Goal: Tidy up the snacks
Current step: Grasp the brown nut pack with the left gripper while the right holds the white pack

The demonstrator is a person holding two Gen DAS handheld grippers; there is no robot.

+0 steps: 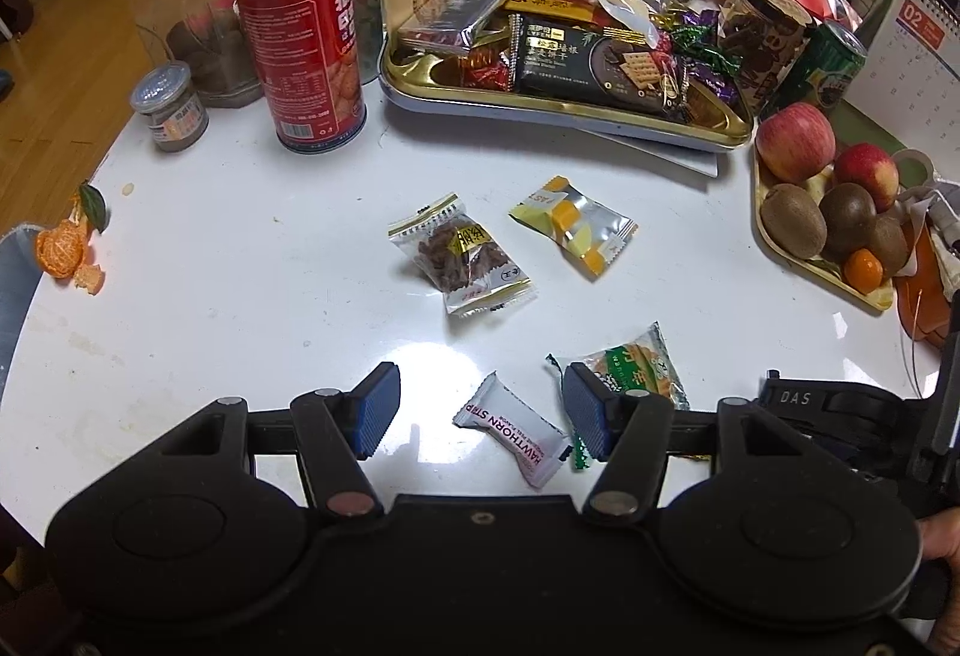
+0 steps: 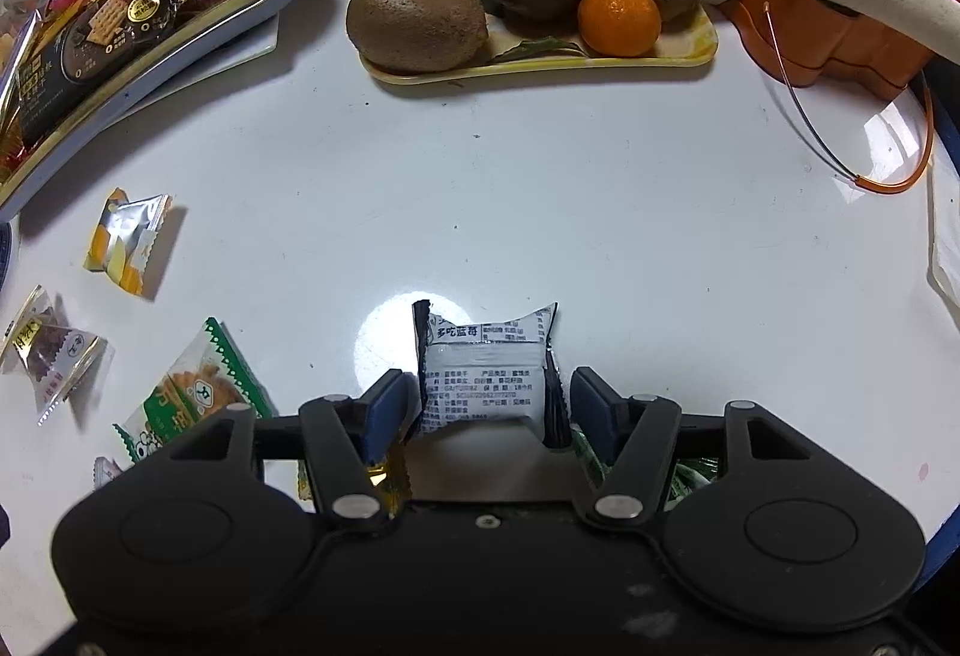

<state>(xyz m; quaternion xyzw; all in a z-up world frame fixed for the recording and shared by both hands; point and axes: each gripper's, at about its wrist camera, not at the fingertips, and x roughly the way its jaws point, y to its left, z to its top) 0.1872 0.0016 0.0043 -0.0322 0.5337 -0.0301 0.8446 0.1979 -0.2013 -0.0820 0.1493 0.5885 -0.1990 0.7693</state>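
Snacks lie loose on the white table (image 1: 240,296), all in front of the gold tray (image 1: 540,113) piled with sweets and crackers. My right gripper (image 2: 493,410) has a silver blueberry packet (image 2: 486,374) between its blue pads; the left pad touches it, the right one sits just off, so I can't call it a firm grip. My left gripper (image 1: 480,410) is wide apart over a white hawthorn strip packet (image 1: 516,431), touching nothing. A green cracker packet (image 1: 639,365) lies by its right finger. Nearer the tray: a brown dried-fruit packet (image 1: 462,257) and a yellow candy packet (image 1: 573,227). Left of the tray stands a red tin (image 1: 300,38); right of it, a fruit tray (image 1: 774,236).
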